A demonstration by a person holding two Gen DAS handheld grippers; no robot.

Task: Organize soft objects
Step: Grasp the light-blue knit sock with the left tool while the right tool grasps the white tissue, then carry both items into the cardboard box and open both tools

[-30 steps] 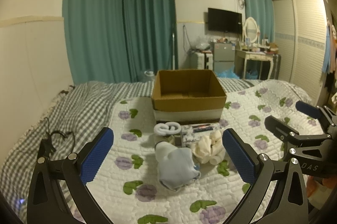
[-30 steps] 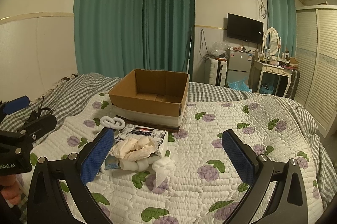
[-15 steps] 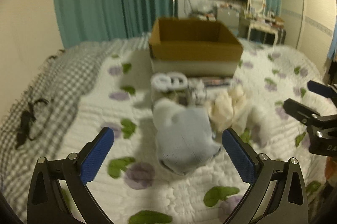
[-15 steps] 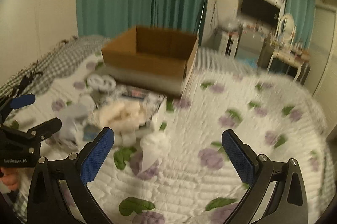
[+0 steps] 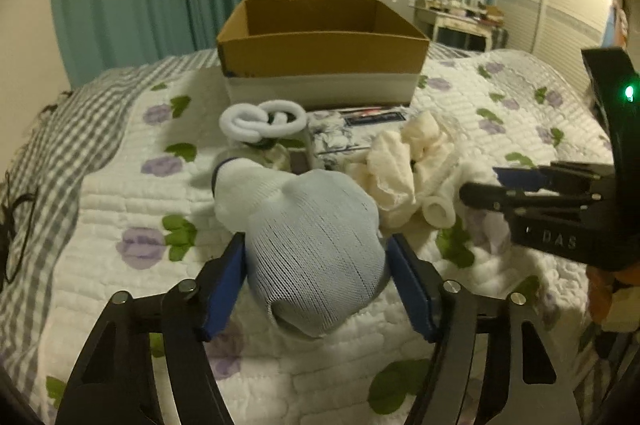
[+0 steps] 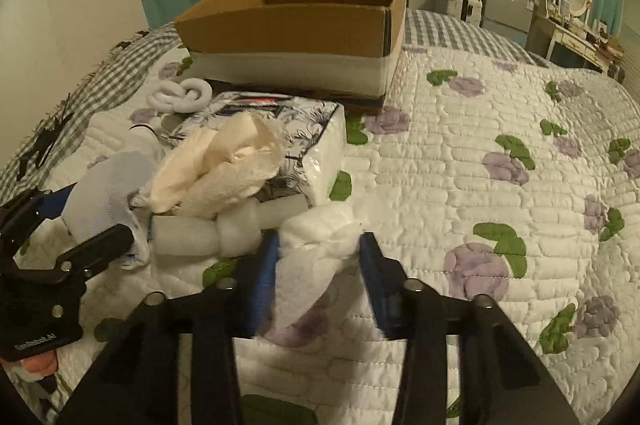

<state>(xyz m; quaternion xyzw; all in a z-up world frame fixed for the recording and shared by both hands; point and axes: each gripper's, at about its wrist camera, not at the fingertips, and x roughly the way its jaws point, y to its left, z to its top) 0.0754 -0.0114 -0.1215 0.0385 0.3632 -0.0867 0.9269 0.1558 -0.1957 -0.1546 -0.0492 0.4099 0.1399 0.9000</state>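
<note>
Both grippers now closed in: left gripper [image 5: 316,267] pinches blue sock [image 5: 316,245] between jaws, right gripper [image 6: 318,265] pinches white wad [image 6: 316,249]; box [image 5: 320,53] straight ahead.

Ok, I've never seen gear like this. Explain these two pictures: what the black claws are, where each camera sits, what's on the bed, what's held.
No robot here: a person holds a two-finger claw in each hand, and each carries a wide-angle camera looking along its fingers. In the left claw's picture, the left gripper closes on a pale blue sock. In the right claw's picture, the right gripper closes on a white fluffy wad. On the flowered quilt lie a cream cloth, a wrapped tissue pack, a white fuzzy loop and an open cardboard box.
</note>
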